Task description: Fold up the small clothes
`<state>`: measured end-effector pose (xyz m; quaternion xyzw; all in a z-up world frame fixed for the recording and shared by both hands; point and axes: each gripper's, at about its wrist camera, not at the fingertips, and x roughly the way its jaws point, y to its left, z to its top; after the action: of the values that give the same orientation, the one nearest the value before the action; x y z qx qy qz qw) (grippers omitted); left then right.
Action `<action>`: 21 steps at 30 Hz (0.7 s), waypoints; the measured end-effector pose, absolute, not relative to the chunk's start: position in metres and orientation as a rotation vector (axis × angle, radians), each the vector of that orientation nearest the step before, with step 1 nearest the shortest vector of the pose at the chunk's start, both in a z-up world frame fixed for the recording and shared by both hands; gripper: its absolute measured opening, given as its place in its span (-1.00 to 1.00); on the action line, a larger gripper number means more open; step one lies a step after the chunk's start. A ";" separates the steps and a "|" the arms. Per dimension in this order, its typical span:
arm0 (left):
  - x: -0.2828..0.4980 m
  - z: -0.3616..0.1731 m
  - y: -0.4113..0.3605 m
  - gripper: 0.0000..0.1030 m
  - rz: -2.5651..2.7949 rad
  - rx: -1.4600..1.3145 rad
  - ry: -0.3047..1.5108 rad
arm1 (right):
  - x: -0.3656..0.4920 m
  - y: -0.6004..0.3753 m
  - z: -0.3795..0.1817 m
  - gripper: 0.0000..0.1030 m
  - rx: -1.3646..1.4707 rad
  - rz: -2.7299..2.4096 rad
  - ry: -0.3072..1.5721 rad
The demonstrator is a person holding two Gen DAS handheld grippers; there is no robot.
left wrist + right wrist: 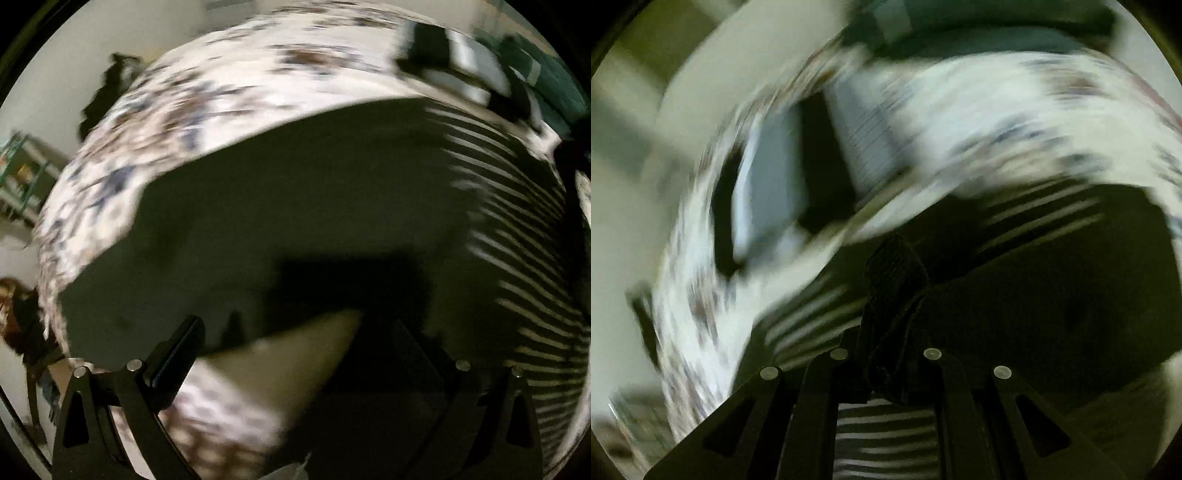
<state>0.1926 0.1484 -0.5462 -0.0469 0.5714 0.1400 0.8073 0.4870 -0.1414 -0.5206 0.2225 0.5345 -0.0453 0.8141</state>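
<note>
The right tool (pixel 886 354) is closed on a fold of the dark striped garment (pixel 1052 288), probably to carry it over; the left tool (pixel 291 354) stands wide, empty, above the garment on the flowered bed cover (pixel 229 88).

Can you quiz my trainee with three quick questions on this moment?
1. True or false: the right tool is shut on dark fabric.
2. What pattern marks one part of the dark garment? A dots, B pale stripes, C checks.
3. In the left wrist view, do the left tool's fingers stand apart or together?

Key: 1 true; 2 B, the stripes; 3 apart, with nothing clearly pinched.
</note>
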 end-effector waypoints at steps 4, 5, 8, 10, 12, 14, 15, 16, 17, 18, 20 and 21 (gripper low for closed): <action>0.179 -0.550 0.204 1.00 0.381 -0.109 1.210 | 0.513 -0.033 -0.568 -0.81 0.324 -0.009 1.225; 0.177 -0.552 0.213 1.00 0.391 -0.118 1.212 | 0.511 -0.011 -0.575 -0.81 0.267 0.000 1.239; 0.165 -0.557 0.245 1.00 0.432 -0.173 1.230 | 0.509 0.005 -0.598 -0.79 0.161 -0.005 1.288; 0.156 -0.556 0.267 1.00 0.462 -0.235 1.241 | 0.505 -0.004 -0.592 -0.65 0.191 0.045 1.310; 0.144 -0.550 0.293 1.00 0.497 -0.317 1.234 | 0.491 -0.026 -0.581 0.25 0.342 0.172 1.383; 0.129 -0.542 0.318 1.00 0.539 -0.397 1.211 | 0.469 -0.057 -0.565 0.53 0.491 0.227 1.393; 0.121 -0.539 0.331 1.00 0.563 -0.436 1.198 | 0.452 -0.074 -0.556 0.53 0.537 0.226 1.395; 0.113 -0.537 0.347 1.00 0.591 -0.475 1.185 | 0.437 -0.088 -0.550 0.53 0.556 0.217 1.401; 0.106 -0.536 0.359 1.00 0.607 -0.517 1.176 | 0.422 -0.102 -0.546 0.54 0.565 0.192 1.407; 0.099 -0.539 0.374 1.00 0.613 -0.564 1.167 | 0.411 -0.112 -0.545 0.54 0.570 0.170 1.409; 0.092 -0.550 0.394 1.00 0.639 -0.602 1.175 | 0.379 -0.135 -0.546 0.54 0.578 0.106 1.432; 0.088 -0.558 0.406 1.00 0.657 -0.626 1.179 | 0.370 -0.143 -0.548 0.54 0.580 0.080 1.443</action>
<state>0.0881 0.4060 -0.5577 -0.2849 0.5368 0.2992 0.7356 0.3698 -0.1434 -0.5481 0.2617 0.6506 0.0363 0.7120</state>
